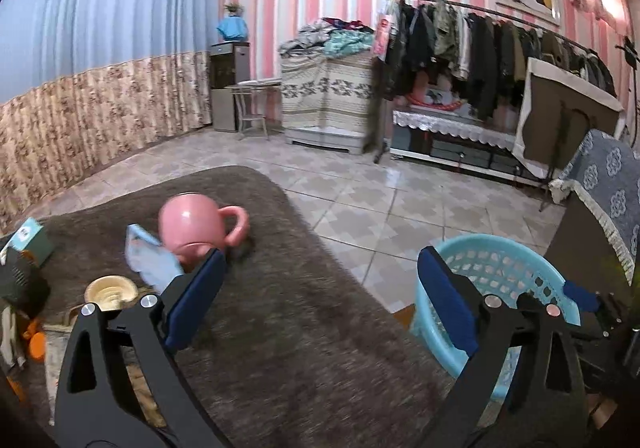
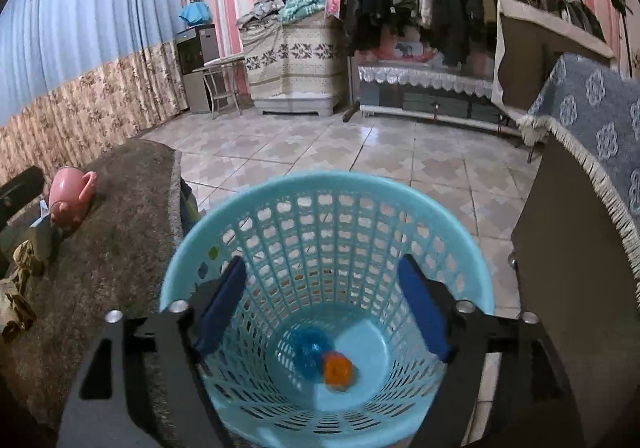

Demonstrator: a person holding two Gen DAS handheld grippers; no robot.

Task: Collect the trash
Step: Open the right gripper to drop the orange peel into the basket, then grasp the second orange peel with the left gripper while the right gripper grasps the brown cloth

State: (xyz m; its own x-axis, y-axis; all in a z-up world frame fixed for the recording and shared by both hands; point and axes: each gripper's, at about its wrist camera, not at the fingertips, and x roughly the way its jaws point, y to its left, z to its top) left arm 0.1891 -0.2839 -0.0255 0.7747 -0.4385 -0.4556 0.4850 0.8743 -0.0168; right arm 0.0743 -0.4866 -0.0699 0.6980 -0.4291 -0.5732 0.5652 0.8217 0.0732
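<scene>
Trash basket [image 2: 328, 208] is the light blue perforated plastic one sitting on the tiled floor [image 2: 360, 152], just beside the edge of the brown fuzzy table cover [image 2: 120, 248]. Right gripper [image 2: 322, 308] hangs right over the basket mouth with its blue-padded fingers spread wide and nothing between them. Down at the bottom of the basket there's a blue crumpled ball [image 2: 310, 348] and an orange crumpled ball [image 2: 338, 368] touching each other; they're blurry, so I can't tell what they're made of.

Left gripper [image 1: 320, 300] is also wide apart and empty, hovering above the brown cover, with its right finger lined up in front of the basket rim in that view. On the cover near its left finger lies a pink mug [image 1: 196, 224] tipped on its side, handle pointing right, with a pale blue packet [image 1: 150, 260] leaning against it. A small tan round container [image 1: 106, 292] sits lower left, and a teal box [image 1: 30, 238] is further left near the edge. Clothes rack [image 1: 500, 44] lines the far striped wall.
</scene>
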